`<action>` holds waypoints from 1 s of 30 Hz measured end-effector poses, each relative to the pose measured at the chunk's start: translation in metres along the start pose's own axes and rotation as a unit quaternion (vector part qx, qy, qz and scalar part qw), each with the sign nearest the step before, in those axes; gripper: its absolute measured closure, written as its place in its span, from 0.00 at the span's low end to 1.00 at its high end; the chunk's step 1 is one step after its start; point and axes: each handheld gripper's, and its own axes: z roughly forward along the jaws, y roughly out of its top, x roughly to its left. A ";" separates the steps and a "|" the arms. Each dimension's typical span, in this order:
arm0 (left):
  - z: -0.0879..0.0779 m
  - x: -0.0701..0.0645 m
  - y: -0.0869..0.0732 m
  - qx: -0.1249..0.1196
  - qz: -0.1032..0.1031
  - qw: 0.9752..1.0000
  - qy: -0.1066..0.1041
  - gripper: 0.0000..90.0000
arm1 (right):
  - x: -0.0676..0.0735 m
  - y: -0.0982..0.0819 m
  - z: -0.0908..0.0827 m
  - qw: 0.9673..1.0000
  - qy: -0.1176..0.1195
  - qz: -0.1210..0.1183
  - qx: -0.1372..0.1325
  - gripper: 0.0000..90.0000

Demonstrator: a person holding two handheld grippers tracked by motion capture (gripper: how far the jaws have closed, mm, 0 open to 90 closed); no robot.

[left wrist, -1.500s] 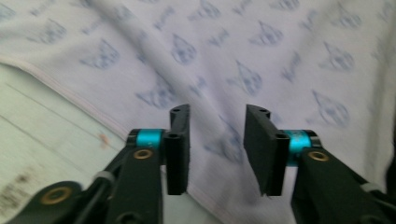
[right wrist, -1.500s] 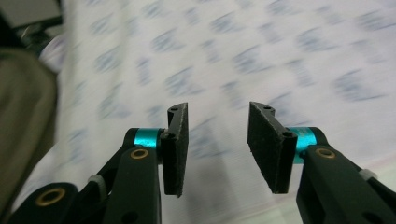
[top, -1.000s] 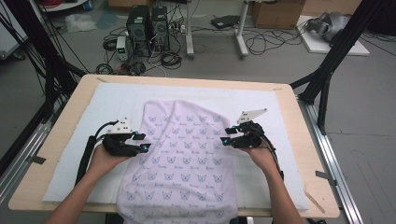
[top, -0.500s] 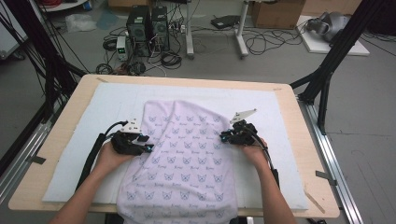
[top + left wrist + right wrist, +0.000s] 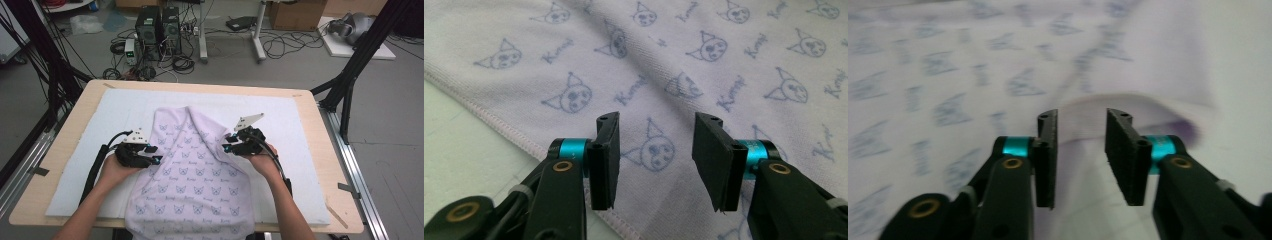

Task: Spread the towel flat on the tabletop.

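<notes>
Right claw (image 5: pixel 1080 160) just reopened, empty beside towel (image 5: pixel 192 170) fold; left claw (image 5: pixel 656 160) parted over hem

A lab or workshop: beyond the grippers, two black computer towers (image 5: pixel 159 27), tangled black cables (image 5: pixel 285 45) and a brown cardboard box (image 5: pixel 295 12) crowd the grey concrete floor (image 5: pixel 390 125).

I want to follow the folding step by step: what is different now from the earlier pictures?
The right claw, its jaws just reopening, has pulled the right edge of the lilac cat-print cloth inward, leaving a raised fold; nothing is pinched between its pads now. The left claw stayed open on the cloth's left edge, and the white mat kept its place.
</notes>
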 end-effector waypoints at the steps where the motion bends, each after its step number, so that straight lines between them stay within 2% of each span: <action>1: 0.000 0.000 0.000 0.000 -0.001 1.000 -0.002 0.60 | -0.005 0.002 0.002 1.000 -0.007 0.008 0.000 0.67; 2: 0.001 0.000 0.000 0.002 0.001 1.000 -0.002 0.60 | -0.009 0.004 0.003 1.000 -0.019 0.017 -0.004 0.66; 4: 0.001 -0.001 0.000 0.003 0.000 1.000 -0.002 0.59 | -0.018 0.010 0.005 0.999 -0.022 0.036 -0.020 0.64; 6: 0.002 -0.001 0.000 0.002 0.002 1.000 -0.004 0.59 | -0.027 0.016 0.009 0.998 -0.029 0.058 -0.020 0.60; 8: 0.002 -0.002 0.000 0.004 0.006 1.000 -0.005 0.59 | -0.036 0.019 0.015 0.996 -0.022 0.088 -0.014 0.53; 10: 0.003 -0.002 0.000 0.003 0.005 1.000 -0.007 0.59 | -0.044 0.020 0.023 0.994 -0.016 0.109 -0.005 0.53; 12: 0.003 -0.002 0.000 0.003 0.005 1.000 -0.008 0.59 | -0.049 0.017 0.030 0.992 -0.021 0.121 0.000 0.59; 13: 0.003 -0.002 0.000 0.002 0.006 1.000 -0.007 0.59 | -0.051 0.015 0.034 0.991 -0.019 0.130 0.012 0.65; 15: 0.002 -0.002 0.000 0.002 0.006 1.000 -0.008 0.59 | -0.057 0.008 0.040 0.989 0.005 0.145 0.038 0.87; 16: 0.002 -0.003 0.000 0.001 0.005 1.000 -0.009 0.59 | -0.057 0.006 0.042 0.989 0.015 0.142 0.044 0.95; 17: 0.002 -0.003 0.000 0.001 0.007 1.000 -0.009 0.59 | -0.057 0.007 0.040 0.989 0.013 0.140 0.047 0.97; 19: 0.002 -0.002 0.000 0.001 0.006 1.000 -0.009 0.59 | -0.055 0.012 0.034 0.991 0.002 0.133 0.027 0.97; 21: 0.002 -0.002 0.000 0.001 0.006 1.000 -0.009 0.59 | -0.048 0.022 0.025 0.993 -0.012 0.118 -0.007 0.97; 24: 0.000 -0.001 0.000 -0.002 0.003 1.000 -0.006 0.59 | -0.033 0.034 0.022 0.995 -0.002 0.099 -0.032 0.97; 26: 0.000 -0.002 0.000 -0.001 0.002 1.000 -0.006 0.59 | -0.017 0.042 0.028 0.995 0.030 0.087 -0.043 0.97; 28: 0.000 -0.002 -0.001 -0.001 0.002 1.000 -0.007 0.59 | 0.007 0.051 0.041 0.996 0.063 0.055 -0.035 0.96; 30: 0.000 -0.002 -0.001 0.000 0.004 1.000 -0.006 0.59 | 0.028 0.058 0.053 0.994 0.101 0.029 -0.027 0.92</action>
